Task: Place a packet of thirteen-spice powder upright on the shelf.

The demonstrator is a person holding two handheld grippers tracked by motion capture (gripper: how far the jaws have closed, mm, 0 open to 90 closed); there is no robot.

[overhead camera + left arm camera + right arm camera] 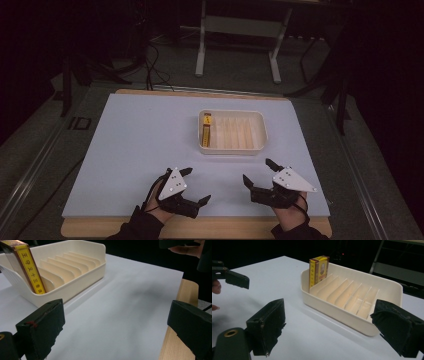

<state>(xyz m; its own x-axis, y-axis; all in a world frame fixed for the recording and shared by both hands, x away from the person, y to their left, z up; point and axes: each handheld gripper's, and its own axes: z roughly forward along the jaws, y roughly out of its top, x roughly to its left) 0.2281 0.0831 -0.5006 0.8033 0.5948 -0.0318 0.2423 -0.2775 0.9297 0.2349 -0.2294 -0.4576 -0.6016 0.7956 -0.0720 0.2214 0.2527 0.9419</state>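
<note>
Cream plastic tray [233, 148] with upright dividers sits on the pale blue-white sheet [135, 150] covering the wooden table [200, 227]. At the tray's left end, in the outermost slot, stands 1 slim box with a yellow spine and brown face [319, 270], upright against the end wall. Nearer the person than the tray, and well apart from it, 2 black grippers hover over the sheet. Left gripper [196, 186] lies below the tray's left end, jaws spread wide and holding nothing. Right gripper [258, 172] lies below the tray's right end, jaws likewise apart and empty.
</note>
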